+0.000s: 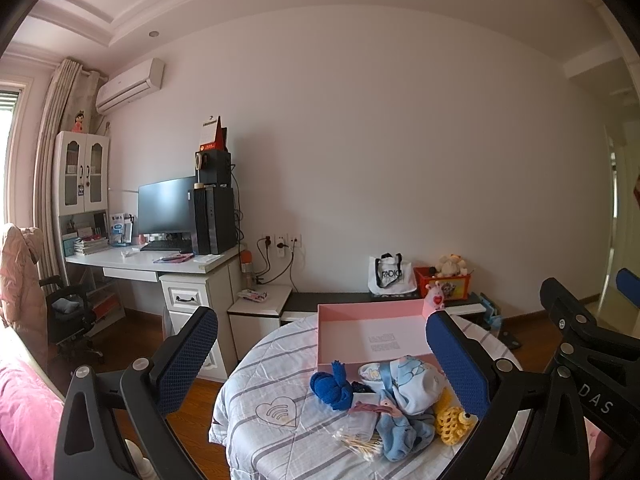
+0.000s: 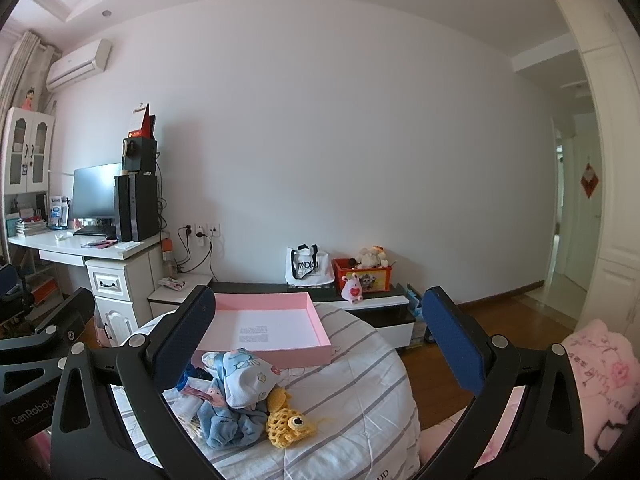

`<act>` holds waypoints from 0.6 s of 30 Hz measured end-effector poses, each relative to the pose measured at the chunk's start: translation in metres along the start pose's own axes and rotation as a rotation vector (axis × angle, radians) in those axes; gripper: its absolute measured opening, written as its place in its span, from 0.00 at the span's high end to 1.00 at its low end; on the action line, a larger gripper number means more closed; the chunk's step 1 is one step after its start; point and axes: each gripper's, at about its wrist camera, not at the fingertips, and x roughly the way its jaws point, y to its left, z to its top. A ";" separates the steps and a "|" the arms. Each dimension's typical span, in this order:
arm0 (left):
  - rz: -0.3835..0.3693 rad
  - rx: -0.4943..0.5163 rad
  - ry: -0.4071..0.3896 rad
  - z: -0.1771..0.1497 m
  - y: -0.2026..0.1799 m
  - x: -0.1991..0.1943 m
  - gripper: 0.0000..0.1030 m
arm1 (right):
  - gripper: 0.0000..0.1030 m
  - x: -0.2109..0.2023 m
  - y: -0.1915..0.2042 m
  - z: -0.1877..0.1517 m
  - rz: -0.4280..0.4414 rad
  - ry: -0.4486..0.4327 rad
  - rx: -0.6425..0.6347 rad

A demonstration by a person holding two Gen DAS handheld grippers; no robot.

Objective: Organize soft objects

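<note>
A pile of soft things lies on the striped quilt in front of an open pink box. It holds a blue knitted piece, a pale blue printed cloth, a light blue plush cloth and a yellow crochet toy. A bag of cotton swabs lies beside them. My left gripper is open and empty above the pile. My right gripper is open and empty; the pink box, the printed cloth and the yellow toy lie between its fingers in its view.
A white desk with a monitor and computer tower stands at the left. A low cabinet along the wall carries a tote bag, a red toy box and a small pink plush. Pink bedding lies at right.
</note>
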 end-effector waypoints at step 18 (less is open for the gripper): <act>-0.003 0.000 0.004 -0.001 0.000 0.003 0.00 | 0.00 0.003 -0.001 -0.002 -0.001 0.003 -0.002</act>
